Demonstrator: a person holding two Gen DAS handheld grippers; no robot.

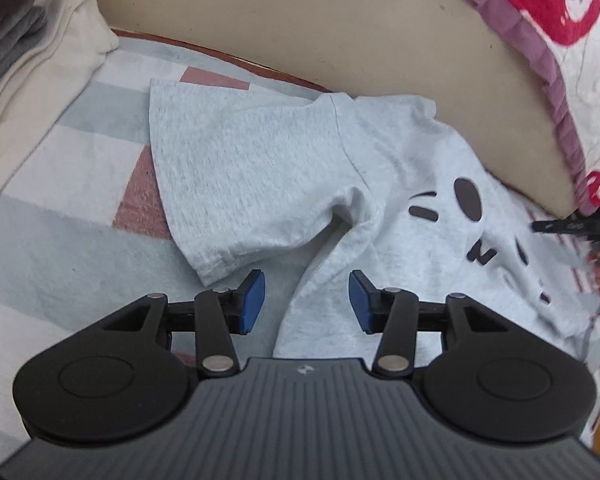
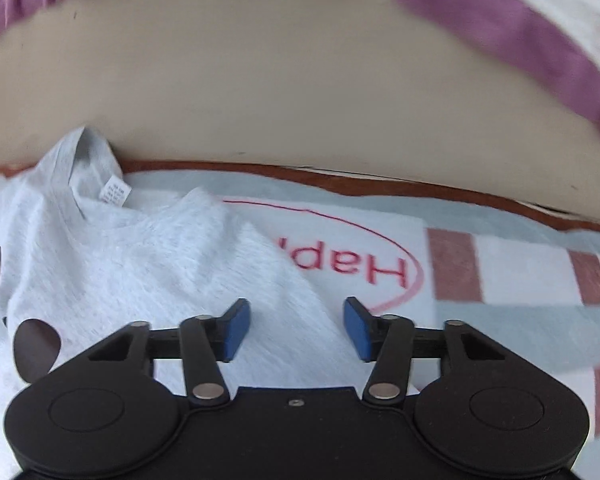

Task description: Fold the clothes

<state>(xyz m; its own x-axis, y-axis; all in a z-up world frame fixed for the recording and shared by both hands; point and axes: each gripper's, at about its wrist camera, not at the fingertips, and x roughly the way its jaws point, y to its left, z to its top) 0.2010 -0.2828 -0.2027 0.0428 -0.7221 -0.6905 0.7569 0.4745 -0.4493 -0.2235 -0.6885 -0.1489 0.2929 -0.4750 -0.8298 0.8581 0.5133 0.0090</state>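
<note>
Both claws open, left claw above grey T-shirt sleeve

Bright, soft daylight all over, no hard shadows or glare. Bent and stretched round at the edges, dark in the corners. Smeared and fuzzy on the right side, sharper near the middle.

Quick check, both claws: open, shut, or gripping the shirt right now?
Left claw: open, nothing gripped, poised over the grey T-shirt.
Right claw: open, nothing gripped, above the shirt's edge.
</note>
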